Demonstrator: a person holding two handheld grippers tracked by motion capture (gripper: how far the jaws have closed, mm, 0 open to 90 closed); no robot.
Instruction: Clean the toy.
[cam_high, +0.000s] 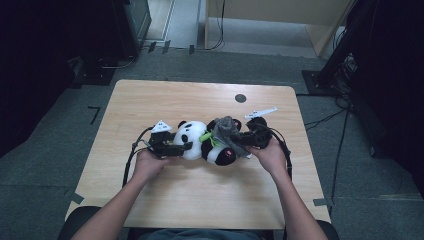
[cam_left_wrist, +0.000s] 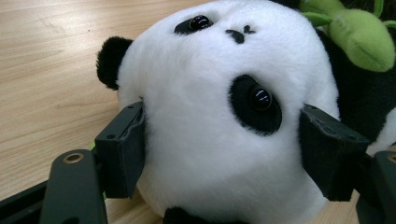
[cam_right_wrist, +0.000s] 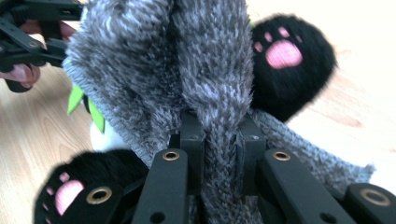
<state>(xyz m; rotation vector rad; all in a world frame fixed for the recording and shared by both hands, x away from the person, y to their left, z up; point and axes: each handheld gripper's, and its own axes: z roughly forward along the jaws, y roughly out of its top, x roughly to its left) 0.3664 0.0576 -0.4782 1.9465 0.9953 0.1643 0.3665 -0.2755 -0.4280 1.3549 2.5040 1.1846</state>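
Plush panda (cam_left_wrist: 224, 121) is lying mid-table w/ its head sitting between the left gripper (cam_left_wrist: 222, 154) jaws, squeezing it, while the right gripper (cam_right_wrist: 219, 154) is pinching the grey knit cloth (cam_right_wrist: 187, 79) over its legs.

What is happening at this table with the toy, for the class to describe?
A person works on a panda plush lying on the wooden table. The left hand-held gripper has its jaws on either side of the panda's white head. The right hand-held gripper is clamped on a fold of grey knitted cloth draped over the panda's body, between its black paws with pink pads.
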